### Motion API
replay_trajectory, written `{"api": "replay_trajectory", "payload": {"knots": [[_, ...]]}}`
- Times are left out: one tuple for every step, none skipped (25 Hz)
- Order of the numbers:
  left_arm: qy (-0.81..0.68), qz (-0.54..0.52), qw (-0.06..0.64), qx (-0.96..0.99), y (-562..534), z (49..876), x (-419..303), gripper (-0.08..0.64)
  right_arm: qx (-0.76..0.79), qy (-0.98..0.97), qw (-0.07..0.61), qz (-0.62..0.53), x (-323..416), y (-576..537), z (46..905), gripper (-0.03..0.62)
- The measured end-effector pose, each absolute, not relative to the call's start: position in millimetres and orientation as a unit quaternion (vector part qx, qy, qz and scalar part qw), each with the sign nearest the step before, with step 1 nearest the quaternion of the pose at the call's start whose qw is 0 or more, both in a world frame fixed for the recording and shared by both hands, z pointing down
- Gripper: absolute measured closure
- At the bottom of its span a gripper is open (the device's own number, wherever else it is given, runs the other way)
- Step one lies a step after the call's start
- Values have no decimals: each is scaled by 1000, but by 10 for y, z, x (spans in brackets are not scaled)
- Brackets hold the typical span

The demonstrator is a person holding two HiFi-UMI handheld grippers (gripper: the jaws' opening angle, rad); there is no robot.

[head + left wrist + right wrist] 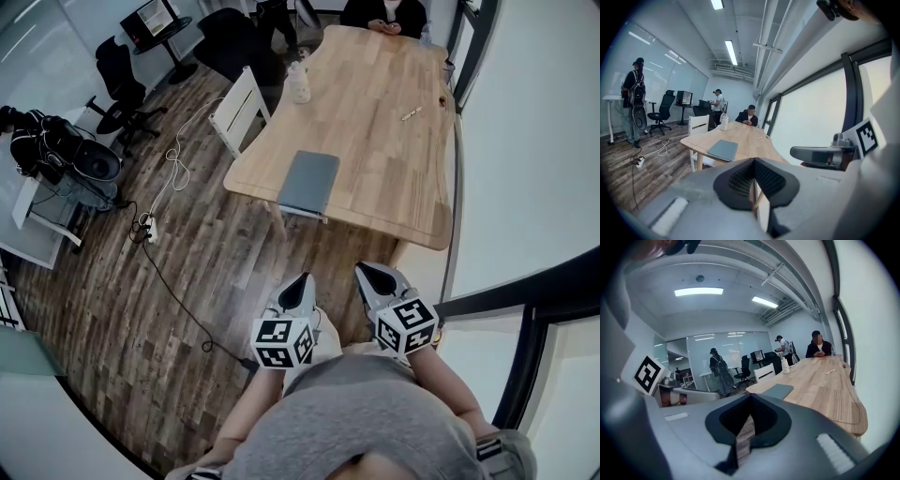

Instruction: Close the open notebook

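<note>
**Head view.** The gray notebook (pixel 307 181) lies flat on the wooden bench (pixel 375 141), right at the near edge. One plain cover faces up. I see no two pages side by side, so to me it looks shut. I cannot tell who shut it. The left tongs (pixel 300 281) and the right tongs (pixel 370 272) are held close to the person's body, over the floor and well apart from the bench. A bottle (pixel 298 82) stands far up the bench, out of the way.

**Left gripper view.** The left tongs (pixel 753 163) are pressed together with nothing between them. Past the tips I see the notebook (pixel 723 150). It is thin and flat, and no cover stands up.

**Right gripper view.** The right tongs (pixel 750 399) are pressed together too, and they are empty. The notebook (pixel 778 391) shows as a flat gray slab near the corner of the bench (pixel 825 394).

**Doing it well.** I think the job now is to check the notebook. Look for a cover that lifts or a page that sticks out. From here I see none. If one did, a soft push down with shut tips would flatten it. The notebook sits right at the edge, so any push should go straight down and not sideways, or it could slide off.
</note>
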State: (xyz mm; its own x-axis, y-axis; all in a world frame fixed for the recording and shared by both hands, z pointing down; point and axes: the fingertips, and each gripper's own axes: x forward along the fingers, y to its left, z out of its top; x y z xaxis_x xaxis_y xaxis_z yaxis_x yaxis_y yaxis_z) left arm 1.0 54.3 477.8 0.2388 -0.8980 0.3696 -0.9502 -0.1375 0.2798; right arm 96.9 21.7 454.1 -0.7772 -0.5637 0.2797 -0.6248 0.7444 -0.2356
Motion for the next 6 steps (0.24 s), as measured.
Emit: {"api": "replay_trajectory", "payload": {"knots": [[-614,57,232,752,538,4782,12,557,319,-929,94,160,970,209,4534,592],[-614,57,232,752,533,4785,15,557,319,-930,92,159,970,202,4526,592],[-614,57,233,752,530,4785,17,557,319,-930,91,158,971,196,4518,592],[-614,56,233,752,527,4785,19,557,318,-930,90,158,971,193,4512,592],[-615,56,233,752,524,4783,22,557,318,-931,89,158,972,190,4506,592],[-615,56,233,752,522,4782,24,557,317,-931,88,157,974,188,4500,592]]}}
